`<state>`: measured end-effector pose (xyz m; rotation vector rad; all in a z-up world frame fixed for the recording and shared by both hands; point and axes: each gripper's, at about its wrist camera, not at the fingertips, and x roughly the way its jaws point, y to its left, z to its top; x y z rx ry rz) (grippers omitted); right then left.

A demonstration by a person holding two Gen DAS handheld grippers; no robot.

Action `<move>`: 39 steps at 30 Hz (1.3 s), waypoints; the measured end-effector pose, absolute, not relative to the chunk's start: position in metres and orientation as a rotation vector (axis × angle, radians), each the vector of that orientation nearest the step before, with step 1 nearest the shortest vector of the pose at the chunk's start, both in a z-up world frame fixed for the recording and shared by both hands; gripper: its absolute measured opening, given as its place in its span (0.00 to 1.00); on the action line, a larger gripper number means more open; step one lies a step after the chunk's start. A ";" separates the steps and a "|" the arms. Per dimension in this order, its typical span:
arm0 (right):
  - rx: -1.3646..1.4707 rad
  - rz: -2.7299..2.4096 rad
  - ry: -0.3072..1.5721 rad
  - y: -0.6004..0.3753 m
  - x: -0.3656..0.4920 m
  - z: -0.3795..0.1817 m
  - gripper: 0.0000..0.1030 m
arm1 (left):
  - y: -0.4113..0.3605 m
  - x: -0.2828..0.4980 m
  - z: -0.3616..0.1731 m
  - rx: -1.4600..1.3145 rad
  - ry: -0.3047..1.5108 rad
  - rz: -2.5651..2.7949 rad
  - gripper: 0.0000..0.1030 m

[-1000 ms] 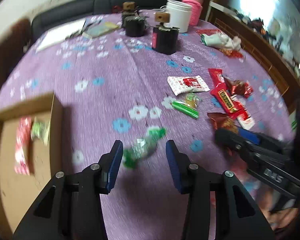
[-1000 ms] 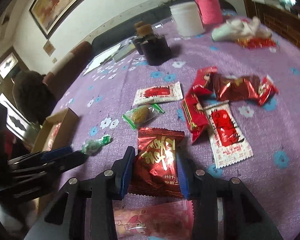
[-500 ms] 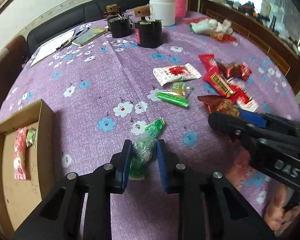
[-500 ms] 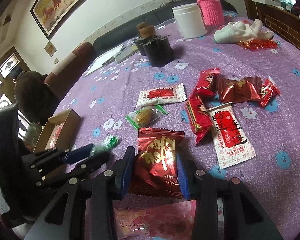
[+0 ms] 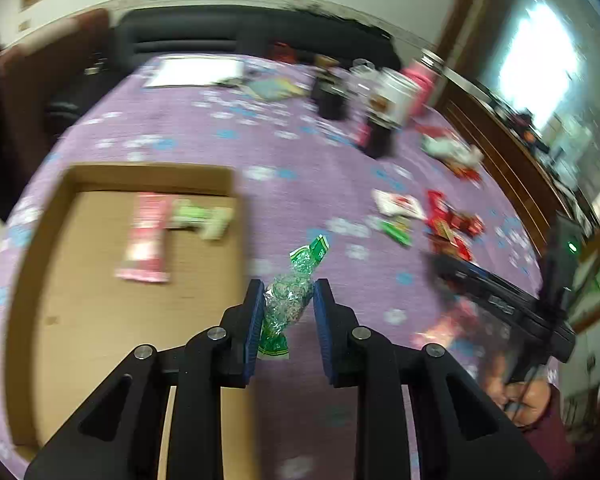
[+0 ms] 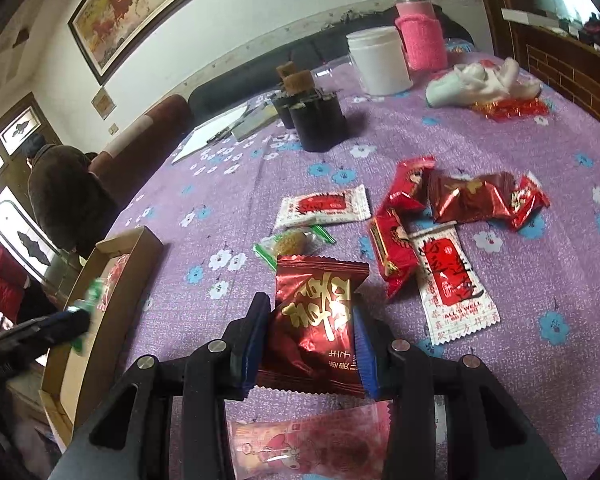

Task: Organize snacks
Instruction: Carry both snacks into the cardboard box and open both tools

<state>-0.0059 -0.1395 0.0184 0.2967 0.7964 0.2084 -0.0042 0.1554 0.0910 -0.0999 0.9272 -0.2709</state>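
Note:
My left gripper (image 5: 288,300) is shut on a green-wrapped candy (image 5: 290,300) and holds it above the right wall of the cardboard box (image 5: 236,216). The box holds a pink packet (image 5: 146,238) and a green sweet (image 5: 198,218). My right gripper (image 6: 310,320) is shut on a dark red packet with gold characters (image 6: 316,320), on or just above the purple cloth. The left gripper (image 6: 56,324) and the box (image 6: 100,272) show at the left of the right wrist view. Loose red and white packets (image 6: 448,280) lie to the right.
A pink packet (image 6: 308,444) lies under my right gripper. Black holders (image 6: 316,120), a white jar (image 6: 378,60), a pink bottle (image 6: 420,36) and crumpled tissue (image 6: 484,80) stand at the far side. A person in a dark coat (image 6: 60,196) sits at left.
My left gripper closed on the green candy, lifted it and carried it left to the box. My right gripper closed on the dark red packet and stayed put.

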 end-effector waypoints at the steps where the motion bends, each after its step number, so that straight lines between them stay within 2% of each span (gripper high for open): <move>1: 0.293 0.219 0.797 -0.136 -0.006 0.021 0.40 | 0.170 -0.005 0.092 -0.112 0.922 -0.239 0.22; 8: 0.207 0.371 0.819 -0.076 -0.007 0.050 0.40 | 0.241 0.009 0.079 -0.224 0.949 -0.109 0.22; 15: 0.089 0.552 0.868 0.020 0.010 0.063 0.39 | 0.268 0.044 0.057 -0.255 0.983 -0.045 0.22; 23: -0.094 0.605 0.937 0.112 0.034 0.042 0.39 | 0.286 0.078 0.032 -0.306 1.023 -0.017 0.22; 32: -0.224 0.554 0.941 0.142 0.046 0.019 0.39 | 0.290 0.090 0.024 -0.305 1.032 0.004 0.22; 35: -0.251 0.532 0.913 0.144 0.045 0.019 0.42 | 0.291 0.089 0.024 -0.316 1.032 0.016 0.24; 39: -0.235 0.530 0.886 0.140 0.041 0.027 0.56 | 0.294 0.084 0.029 -0.354 1.030 0.021 0.24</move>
